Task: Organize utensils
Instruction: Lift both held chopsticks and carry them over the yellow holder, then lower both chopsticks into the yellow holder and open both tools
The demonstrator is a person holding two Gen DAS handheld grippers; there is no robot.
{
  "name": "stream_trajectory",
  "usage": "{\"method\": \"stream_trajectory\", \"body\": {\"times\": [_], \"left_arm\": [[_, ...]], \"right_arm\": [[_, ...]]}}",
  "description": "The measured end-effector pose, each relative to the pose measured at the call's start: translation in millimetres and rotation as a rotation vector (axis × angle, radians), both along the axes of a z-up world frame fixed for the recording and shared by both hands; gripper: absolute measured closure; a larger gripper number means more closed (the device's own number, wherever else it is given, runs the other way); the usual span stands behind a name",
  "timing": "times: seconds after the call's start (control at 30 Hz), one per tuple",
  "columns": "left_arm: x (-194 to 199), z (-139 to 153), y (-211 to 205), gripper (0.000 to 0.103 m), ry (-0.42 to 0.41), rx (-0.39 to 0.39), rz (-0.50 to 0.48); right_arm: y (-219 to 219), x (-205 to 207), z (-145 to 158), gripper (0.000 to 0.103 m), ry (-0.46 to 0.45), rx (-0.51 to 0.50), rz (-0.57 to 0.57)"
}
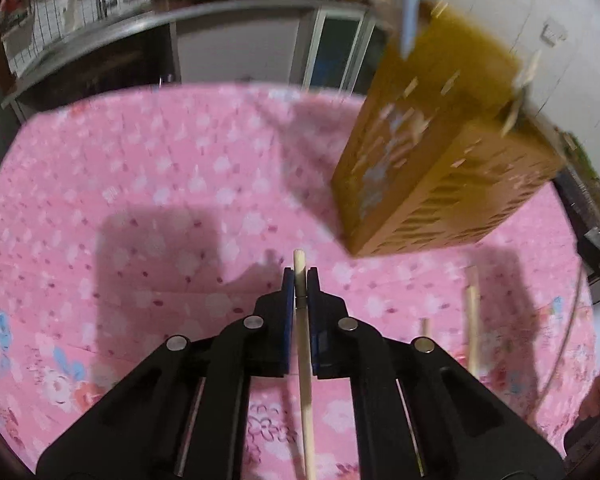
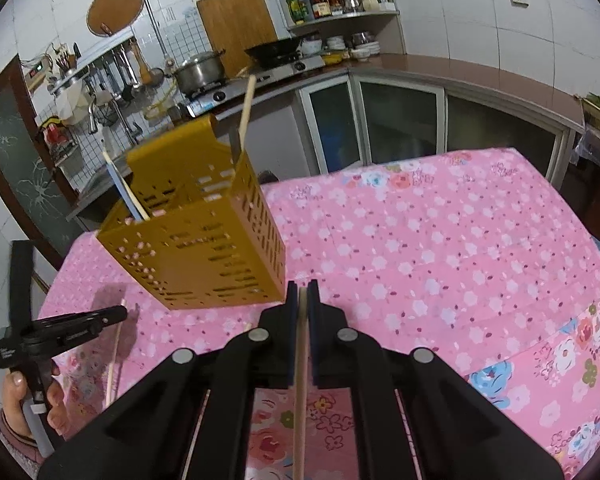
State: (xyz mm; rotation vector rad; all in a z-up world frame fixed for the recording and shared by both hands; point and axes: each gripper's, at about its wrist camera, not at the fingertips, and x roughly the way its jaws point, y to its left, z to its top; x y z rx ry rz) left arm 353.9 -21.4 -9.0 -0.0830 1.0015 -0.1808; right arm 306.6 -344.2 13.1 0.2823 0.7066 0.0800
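Observation:
A yellow perforated utensil holder [image 1: 444, 152] stands on the pink floral tablecloth [image 1: 160, 184], ahead and right of my left gripper [image 1: 300, 276]. That gripper is shut on a wooden chopstick [image 1: 305, 360] whose tip pokes past the jaws. In the right wrist view the holder [image 2: 204, 240] stands ahead left, holding a blue utensil and wooden chopsticks [image 2: 246, 108]. My right gripper [image 2: 302, 292] is shut on another wooden chopstick [image 2: 300, 392]. The left gripper [image 2: 80, 326] shows at far left with its chopstick [image 2: 114, 360].
Two more chopsticks [image 1: 473, 328] lie on the cloth to the right of my left gripper. Behind the table runs a kitchen counter [image 2: 420, 68] with a stove, a pot [image 2: 198, 70] and cabinets.

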Motion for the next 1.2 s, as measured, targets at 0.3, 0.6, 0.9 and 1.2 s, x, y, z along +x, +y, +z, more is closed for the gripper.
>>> {"method": "stream_trajectory", "body": {"times": [0.3, 0.6, 0.9, 1.2], "left_arm": [[-41, 73, 3, 0.098, -0.226, -0.048, -0.02], [-79, 118, 3, 0.099, -0.396, -0.049, -0.038], [-83, 165, -7, 0.099, -0.486, -0.073, -0.047], [-45, 238, -17, 0.099, -0.594, -0.118, -0.001]], "right_arm": [[12, -25, 44, 0.098, -0.118, -0.027, 0.022], [21, -41, 71, 0.098, -0.202, -0.069, 0.01], [17, -39, 118, 0.098, -0.283, -0.073, 0.003], [12, -8, 205, 0.098, -0.404, -0.079, -0.018]]}}
